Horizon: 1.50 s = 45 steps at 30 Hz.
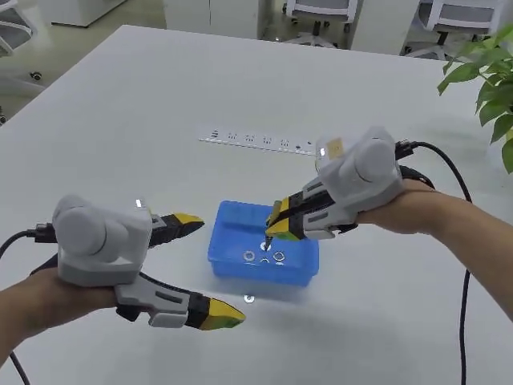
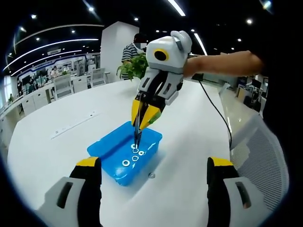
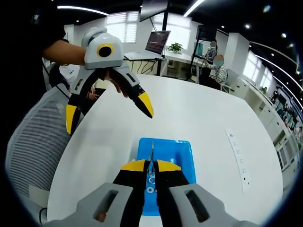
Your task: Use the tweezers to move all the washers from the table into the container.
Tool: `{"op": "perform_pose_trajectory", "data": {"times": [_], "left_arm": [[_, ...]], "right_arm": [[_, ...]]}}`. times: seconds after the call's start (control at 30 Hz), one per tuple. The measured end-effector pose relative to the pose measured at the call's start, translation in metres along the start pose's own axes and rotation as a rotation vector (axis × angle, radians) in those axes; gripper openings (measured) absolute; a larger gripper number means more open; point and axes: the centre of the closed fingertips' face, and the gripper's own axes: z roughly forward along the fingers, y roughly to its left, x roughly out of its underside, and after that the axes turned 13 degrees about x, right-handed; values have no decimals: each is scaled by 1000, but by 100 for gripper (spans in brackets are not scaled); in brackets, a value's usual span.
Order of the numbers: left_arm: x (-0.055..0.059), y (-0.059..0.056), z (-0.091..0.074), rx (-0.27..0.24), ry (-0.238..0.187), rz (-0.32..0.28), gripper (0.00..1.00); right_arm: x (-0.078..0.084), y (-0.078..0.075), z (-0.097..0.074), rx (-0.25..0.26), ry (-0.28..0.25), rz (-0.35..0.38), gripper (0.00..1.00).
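Washer (image 1: 249, 298) just outside the container (image 1: 240, 215), nearer our empty, wide-open left hand-held gripper (image 1: 216, 267). Our right hand-held gripper (image 1: 280, 222) clamps the tweezers (image 2: 136, 136).

Container (image 1: 231, 228): blue, shallow, rect. tray, open top, flat on white surface (image 1: 160, 104). At least 3 small silver ring washers (image 1: 248, 256) lie inside, clustered nr its near wall. 1 loose washer (image 1: 249, 298) on surface just outside that wall. Tweezers (image 2: 136, 135): thin, dark, pointing down into container, tips at the cluster, pinched in right gripper (image 1: 276, 226) jaws.
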Motion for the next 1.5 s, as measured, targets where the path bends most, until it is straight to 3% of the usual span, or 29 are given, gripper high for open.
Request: {"op": "perform_pose_trajectory", "data": {"times": [0.5, 0.87, 1.23, 1.5], "left_arm": [[0, 9, -1, -3, -3, 11, 93], [-4, 15, 4, 17, 7, 28, 85], [-12, 29, 13, 41, 34, 68, 64], [-22, 31, 20, 71, 34, 81, 44]], "right_arm": [[14, 7, 26, -28, 13, 26, 7], [22, 11, 35, -43, 27, 48, 7], [25, 13, 41, -52, 33, 57, 8], [25, 14, 44, -59, 34, 59, 8]]}}
